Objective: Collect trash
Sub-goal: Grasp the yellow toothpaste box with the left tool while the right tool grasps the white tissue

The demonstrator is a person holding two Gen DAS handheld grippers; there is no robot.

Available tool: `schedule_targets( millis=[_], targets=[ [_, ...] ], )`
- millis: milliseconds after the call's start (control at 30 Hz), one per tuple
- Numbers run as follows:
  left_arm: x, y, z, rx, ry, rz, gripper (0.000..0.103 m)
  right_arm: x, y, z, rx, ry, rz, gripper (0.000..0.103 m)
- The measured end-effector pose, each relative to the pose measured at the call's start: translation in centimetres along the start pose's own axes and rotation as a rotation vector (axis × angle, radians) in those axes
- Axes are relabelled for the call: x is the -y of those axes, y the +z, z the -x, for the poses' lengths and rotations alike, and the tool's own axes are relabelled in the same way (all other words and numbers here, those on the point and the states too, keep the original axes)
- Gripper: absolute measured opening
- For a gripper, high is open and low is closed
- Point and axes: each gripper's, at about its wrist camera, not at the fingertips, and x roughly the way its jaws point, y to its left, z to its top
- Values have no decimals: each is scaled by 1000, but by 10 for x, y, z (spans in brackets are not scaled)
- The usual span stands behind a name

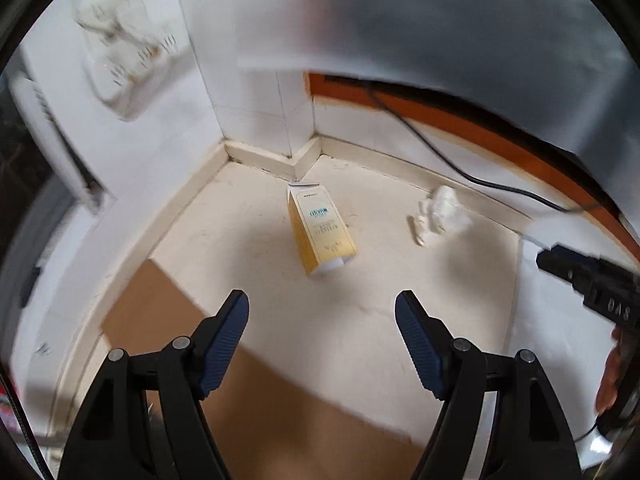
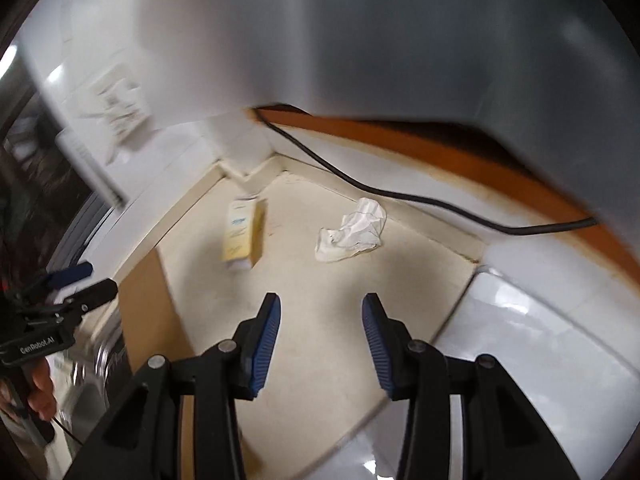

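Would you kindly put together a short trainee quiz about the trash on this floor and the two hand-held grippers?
1. True or false: the yellow carton lies on its side on the floor.
2. Which item lies nearer the black cable: A) the carton, B) the crumpled tissue?
3. Fill in: the left hand-held gripper and right hand-held gripper both hold ____.

Key: 1 true. 2 B. 3 nothing; both stand open above bare floor, the left wider.

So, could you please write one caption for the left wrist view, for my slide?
Open left tongs above a floor corner with a yellow carton and a crumpled tissue.
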Motion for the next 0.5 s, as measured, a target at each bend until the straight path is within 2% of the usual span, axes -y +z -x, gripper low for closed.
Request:
schedule_targets(
  millis=[200,367,500],
  targets=[
    [-8,32,-91,-57,-11,62,74,18,14,-74,19,-10,-150,43],
    [-11,43,-141,-93,-1,108,74,34,18,-115,43,-56,-252,43],
    [-6,48,-163,-101,16,113,74,41,19,-130,66,-75,-294,43]
  ],
)
